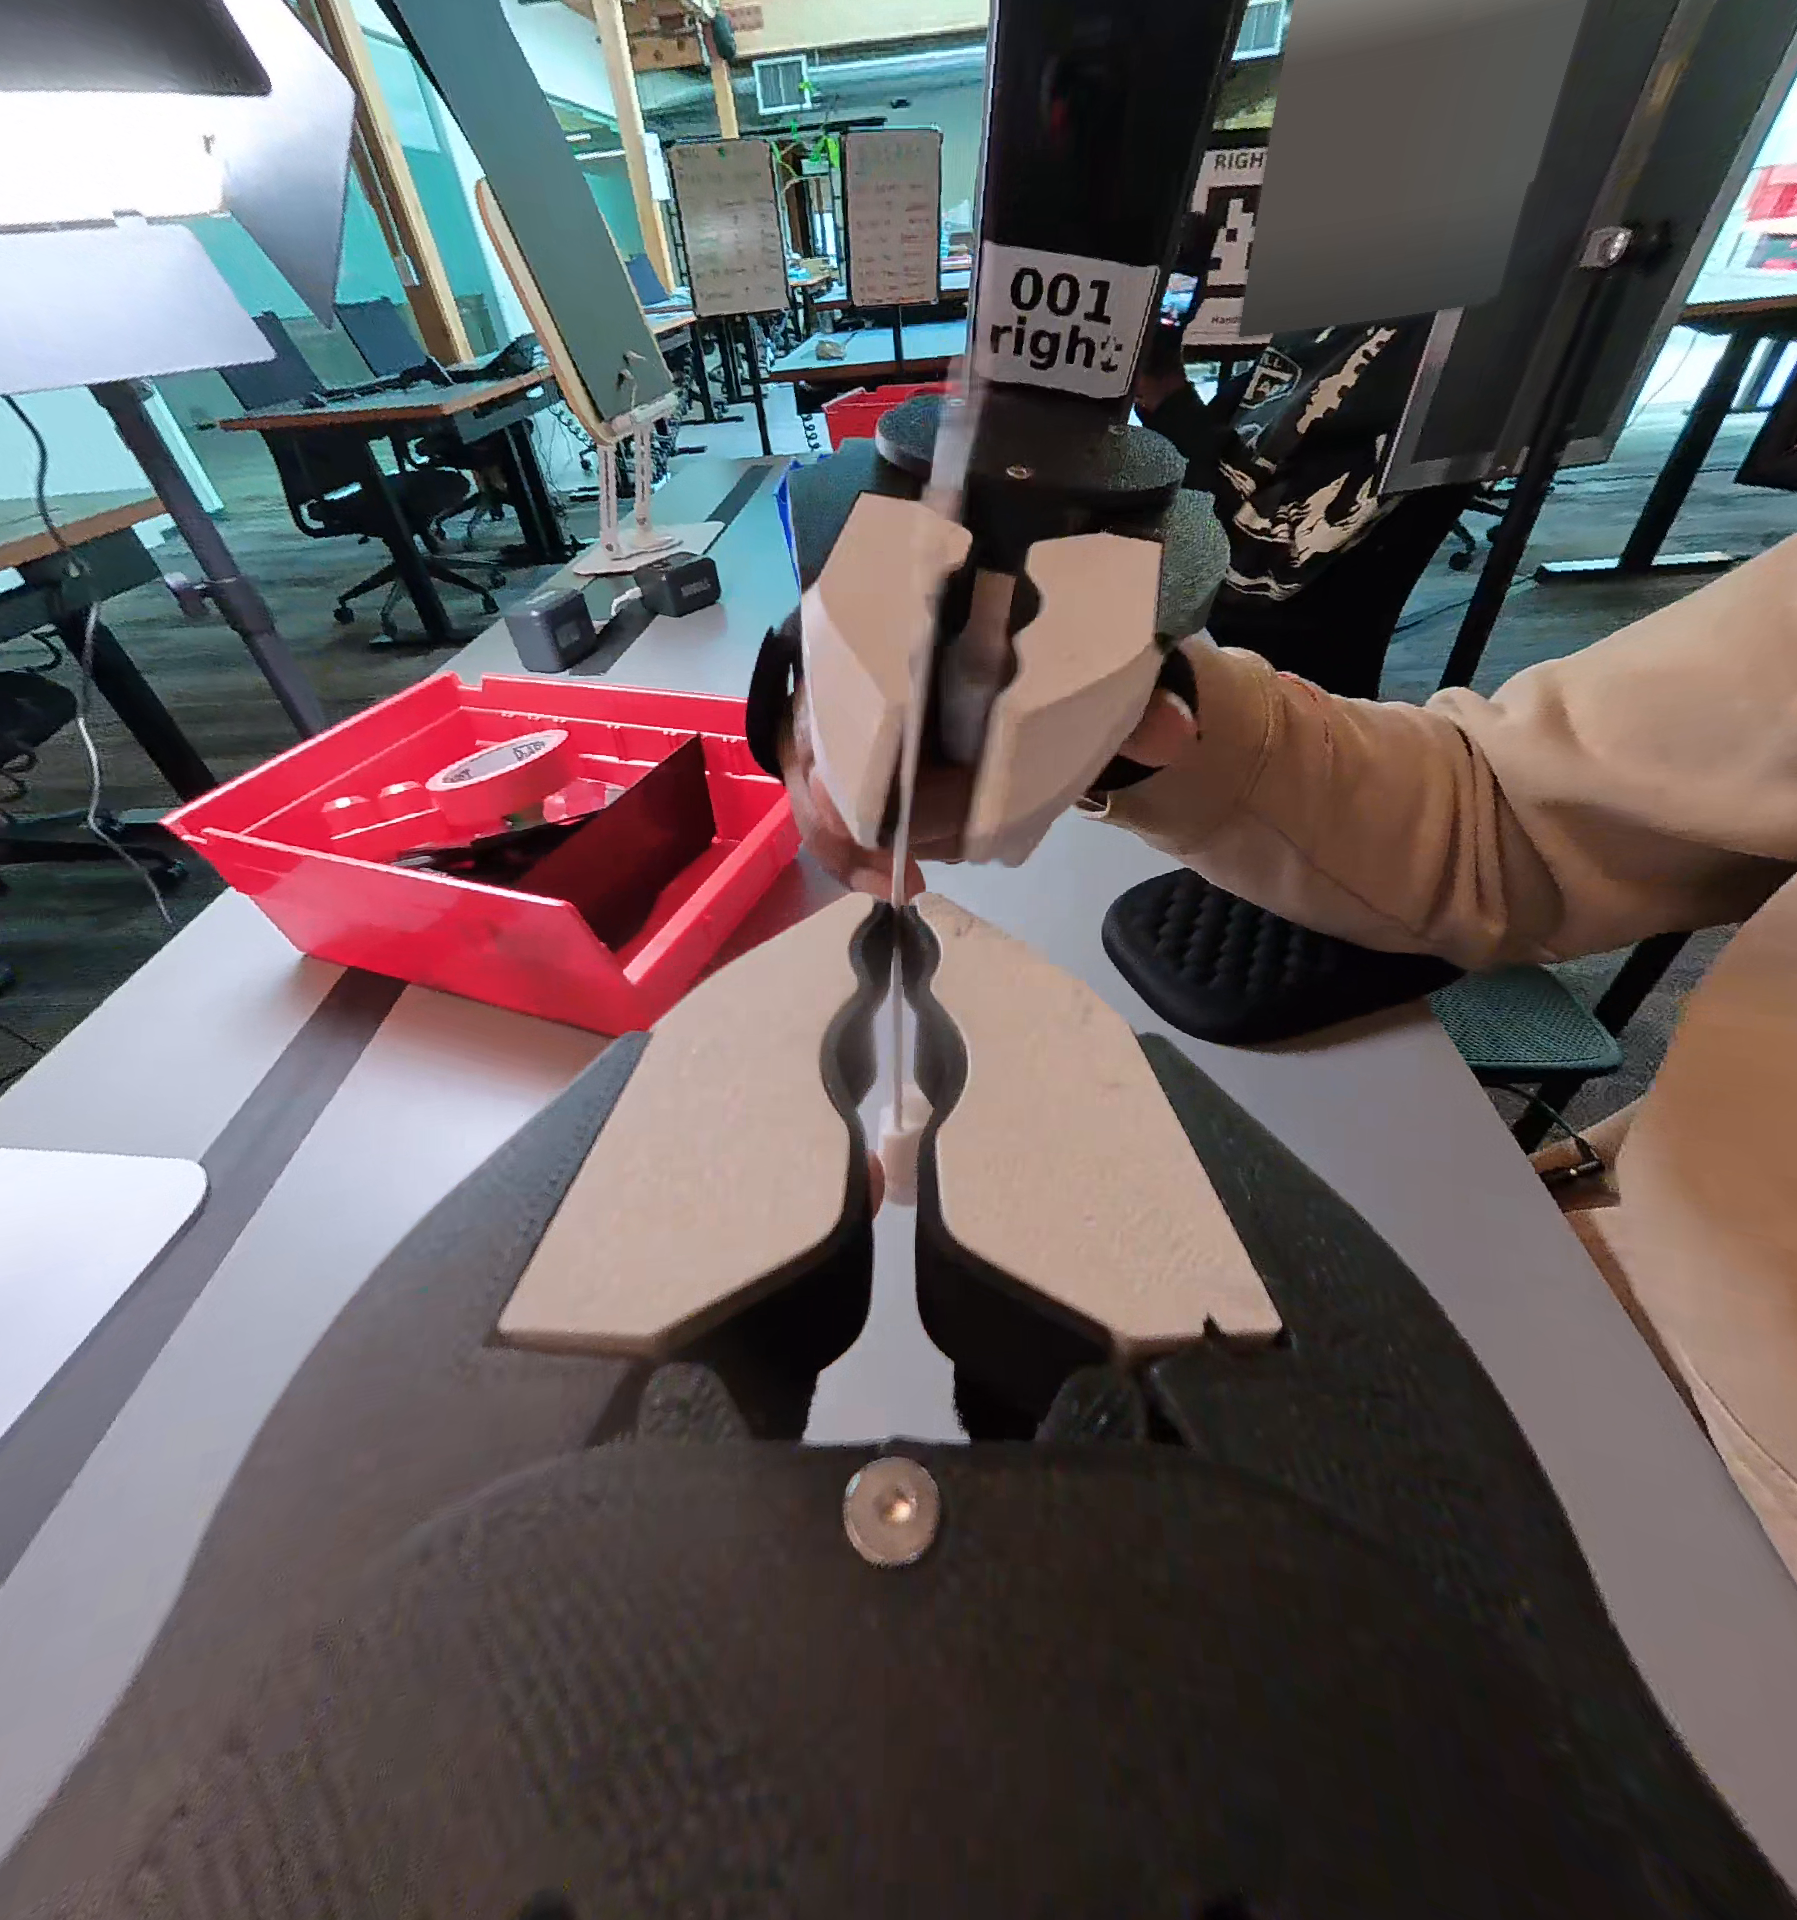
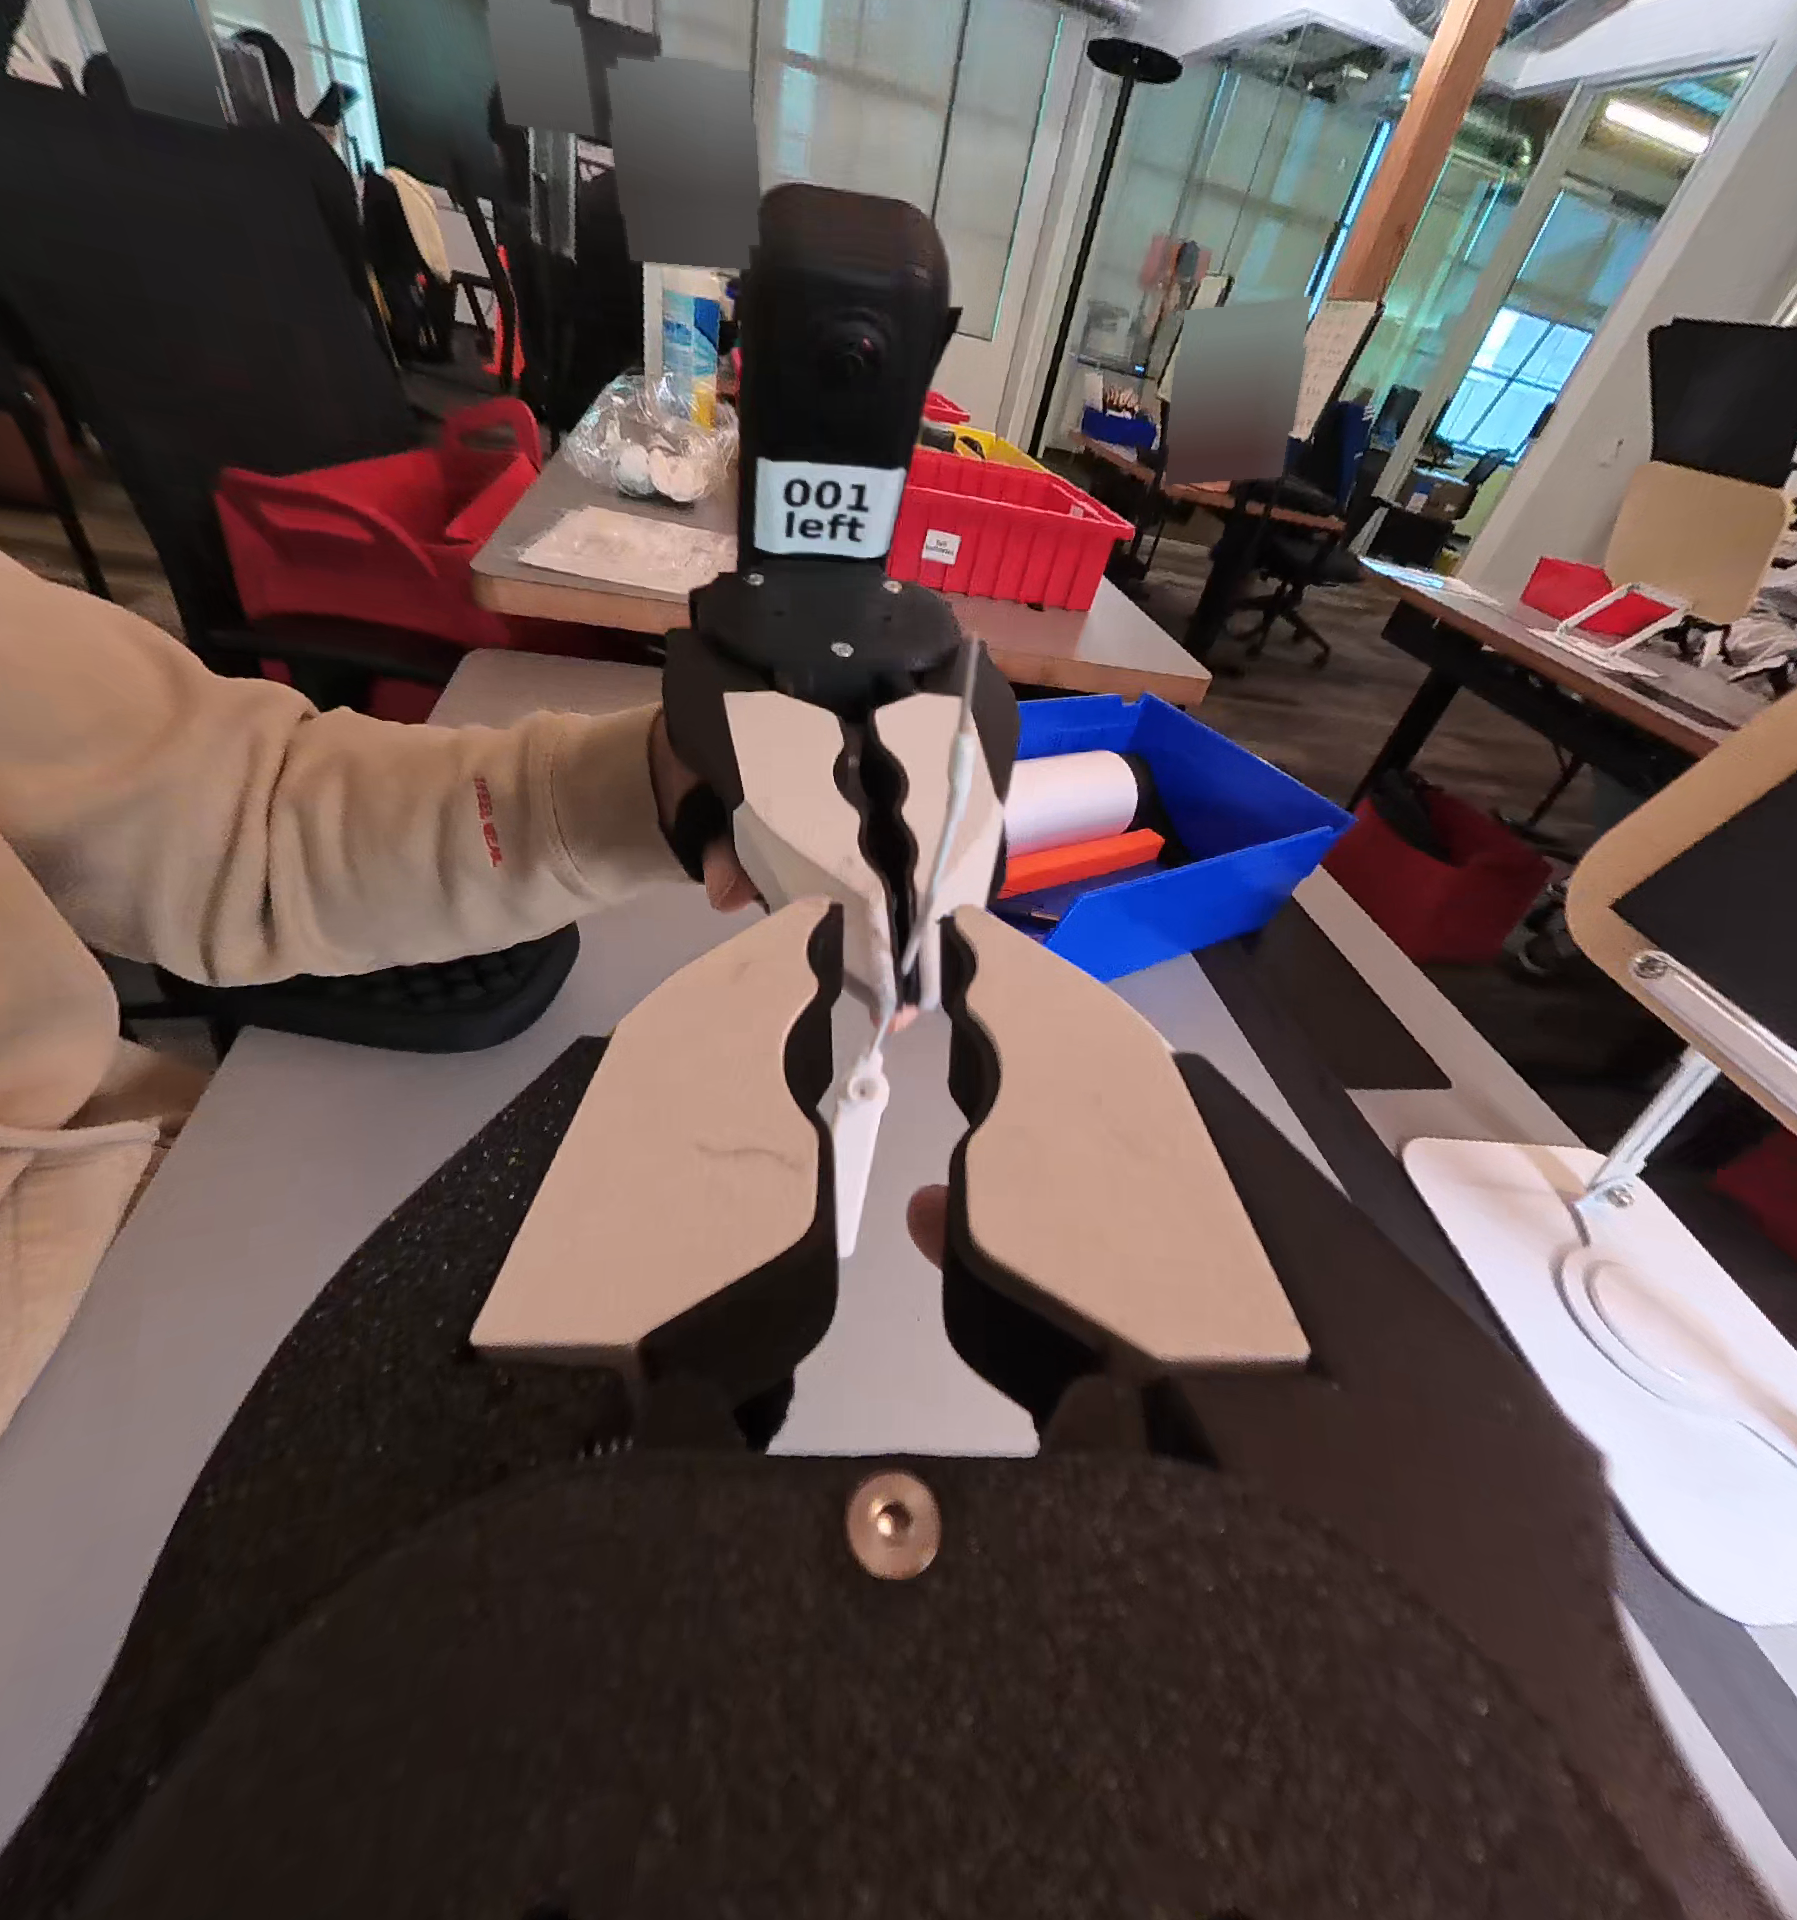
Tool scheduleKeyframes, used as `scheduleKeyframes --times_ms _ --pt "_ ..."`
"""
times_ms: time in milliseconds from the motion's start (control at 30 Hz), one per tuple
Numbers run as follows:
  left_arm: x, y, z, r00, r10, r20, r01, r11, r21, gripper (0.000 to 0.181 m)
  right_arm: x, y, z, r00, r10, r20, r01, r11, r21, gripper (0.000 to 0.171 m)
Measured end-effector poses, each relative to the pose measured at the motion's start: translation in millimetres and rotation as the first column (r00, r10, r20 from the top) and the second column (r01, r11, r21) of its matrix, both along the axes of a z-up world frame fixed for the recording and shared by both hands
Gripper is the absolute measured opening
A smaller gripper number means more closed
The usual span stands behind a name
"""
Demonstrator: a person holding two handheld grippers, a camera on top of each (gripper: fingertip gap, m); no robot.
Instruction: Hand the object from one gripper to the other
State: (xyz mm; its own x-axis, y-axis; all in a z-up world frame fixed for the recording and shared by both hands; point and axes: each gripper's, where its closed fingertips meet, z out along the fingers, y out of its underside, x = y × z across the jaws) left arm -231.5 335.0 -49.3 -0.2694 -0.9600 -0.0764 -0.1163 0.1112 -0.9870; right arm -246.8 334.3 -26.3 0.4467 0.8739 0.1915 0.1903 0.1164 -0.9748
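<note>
White cable (image 1: 900, 997), thin, with plug end (image 1: 898, 1151): pinched between the closed jaws of the left gripper (image 1: 896, 914), above a grey table (image 1: 437, 1049). Right gripper (image 2: 892, 940): jaws parted narrowly around the cable's connector (image 2: 856, 1143), not clamped. Red bin (image 1: 478, 925) with tape roll (image 1: 504, 771) noted beside; blue bin (image 2: 1216, 862) beyond.

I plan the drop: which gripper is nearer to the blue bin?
Left. The left gripper hangs just in front of the blue bin; the right gripper faces both from farther back.
</note>
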Motion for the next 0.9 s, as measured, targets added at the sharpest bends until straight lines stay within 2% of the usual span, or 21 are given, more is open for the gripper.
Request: scheduleKeyframes --times_ms 67,133,233,367,467,567,633,700,733,867,900 --pt "2 -3 -4 1.0 -0.01 -0.007 0.01 1.0 0.011 0.002 -4 4 -4 1.0 -0.02 0.006 0.02 1.0 0.007 0.001" --pt "-1 -5 -4 1.0 -0.024 -0.002 0.024 0.999 0.037 0.002 -5 3 -5 1.0 0.013 -0.007 -0.013 1.0 -0.023 0.001" --pt "-13 -2 13 0.998 -0.019 0.061 0.017 0.999 0.041 0.02 0 4 -6 1.0 0.013 -0.006 -0.014 0.999 -0.046 0.001" --pt "-18 -7 24 0.997 -0.016 0.076 0.013 0.999 0.046 0.019 -5 9 -22 0.998 0.004 0.055 0.0 0.997 -0.077 0.001" --pt "-12 -8 17 0.999 -0.001 0.046 -0.002 0.998 0.066 0.002 -17 8 -35 0.996 0.03 0.088 -0.022 0.995 -0.099 0.001" --pt "-11 -4 14 1.0 0.007 0.029 -0.009 0.998 0.063 0.002 -21 8 -40 0.994 0.034 0.103 -0.023 0.994 -0.106 0.001" --pt "-12 1 14 1.0 0.024 0.014 -0.025 0.999 0.04 0.002 -15 11 -37 0.994 0.011 0.105 -0.002 0.996 -0.084 0.002" --pt "-13 6 9 0.999 0.042 -0.017 -0.042 0.998 0.036 0.002 -5 11 -24 0.998 -0.009 0.065 0.013 0.998 -0.059 0.016" --pt "-12 6 5 0.999 0.039 -0.036 -0.038 0.999 0.032 0.002 0 10 -17 0.999 -0.017 0.045 0.019 0.999 -0.047 0.018" --pt "-3 1 -12 0.995 0.016 -0.101 -0.013 0.999 0.034 0.002 -4 3 -6 1.0 -0.003 0.009 0.003 1.0 -0.013 0.018" --pt "-1 -1 -15 0.994 0.009 -0.109 -0.006 0.999 0.034 0.002 -6 3 -10 0.999 -0.005 0.035 0.006 1.0 -0.011 0.011"
